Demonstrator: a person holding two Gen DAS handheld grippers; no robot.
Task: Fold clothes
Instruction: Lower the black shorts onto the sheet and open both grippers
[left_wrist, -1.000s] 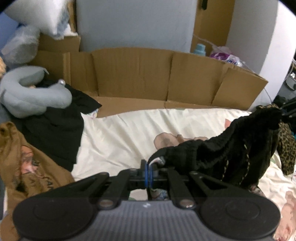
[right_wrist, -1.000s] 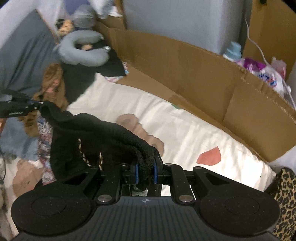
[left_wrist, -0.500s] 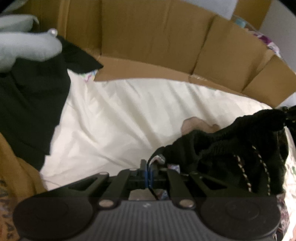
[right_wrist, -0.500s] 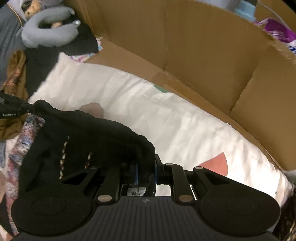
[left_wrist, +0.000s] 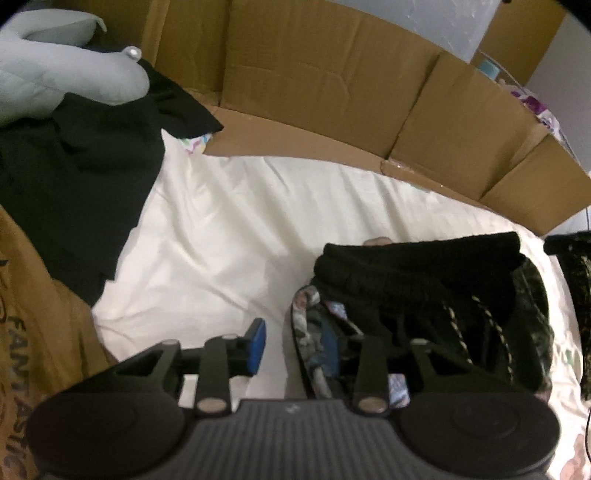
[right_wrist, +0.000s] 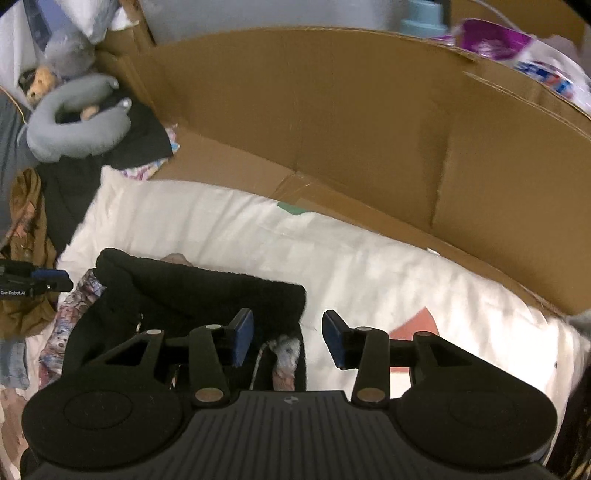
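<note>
**A:** so where was the black knit garment (right_wrist: 199, 291) left at this point?

**B:** it was laid down on the cream bedsheet (left_wrist: 221, 236), folded into a thick bundle, on top of a patterned floral piece (left_wrist: 314, 350) that could be seen poking out along its edge. Braided drawcords (left_wrist: 458, 325) were spotted trailing across the black fabric in the left wrist view.

**A:** and the grippers? was anything clamped?

**B:** nope. The left gripper (left_wrist: 295, 339) was caught with its jaws opening; one blue pad (left_wrist: 256, 345) was seen clear over the sheet, the other was hidden behind the floral edge, so a bit of cloth was between the jaws but nothing was pinched. The right gripper (right_wrist: 287, 338) was also caught mid-opening, both blue pads (right_wrist: 242, 341) visibly spread, with the bundle's corner lying below and between them, not pressed.

**A:** what else was noticed around it?

**B:** a flattened cardboard box (right_wrist: 332, 122) was stood up along the far side of the bed. A grey neck pillow (right_wrist: 74, 122) was rested on dark clothes (left_wrist: 74, 177) at the left, and a brown printed shirt (left_wrist: 33, 325) was heaped just beside those. A plastic bag with purple print (right_wrist: 517, 55) was seen behind the cardboard.
</note>
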